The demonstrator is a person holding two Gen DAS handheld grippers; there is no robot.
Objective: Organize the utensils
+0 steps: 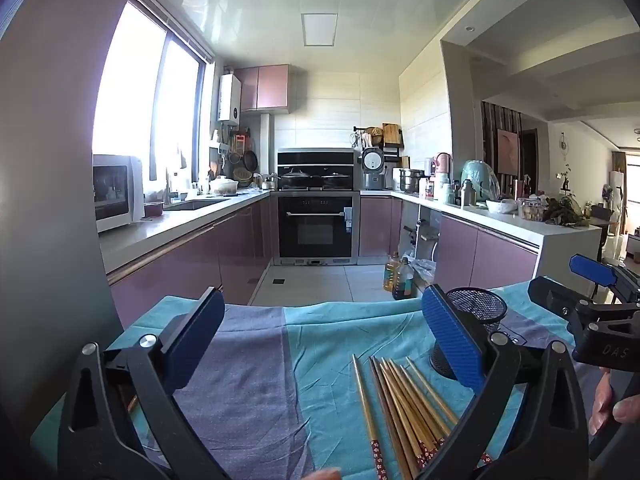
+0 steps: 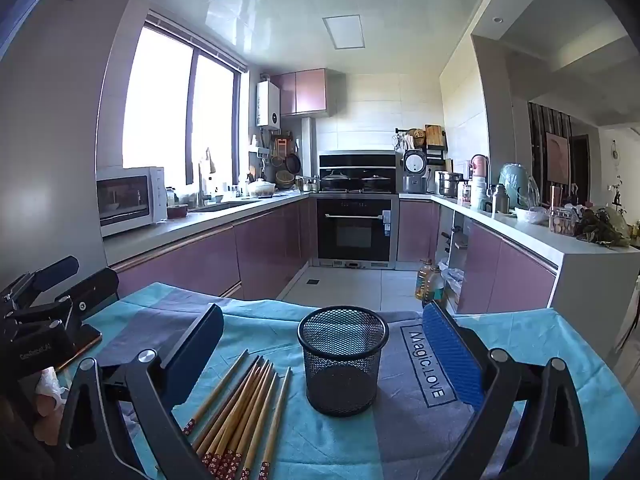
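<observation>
Zero chopsticks in the cup so far, so I'd say this one's basically at the starting line. Going left to right: the left gripper (image 1: pixel 320 344) is spread wide with nothing between its jaws, hovering over the cloth-covered surface (image 2: pixel 344 452). Then comes the bundle of chopsticks (image 2: pixel 244 412), about eight or so wooden ones with red flowery ends, lying loose and roughly side by side on the teal and grey cloth. Just right of them is the black mesh cup (image 2: pixel 343 360), upright and empty as far as I can see. The right gripper (image 2: pixel 324 348) is also fully released, holding nothing, lined up with the cup between its fingers but not touching it. So everything's left to do: pick the sticks up and drop them in the cup. Room-wise it's a U-shaped kitchen, big bright window and microwave (image 2: pixel 130 200) on the left, oven (image 2: pixel 354 230) dead ahead, cluttered counter on the right, oil bottles (image 2: pixel 430 284) on the floor.
</observation>
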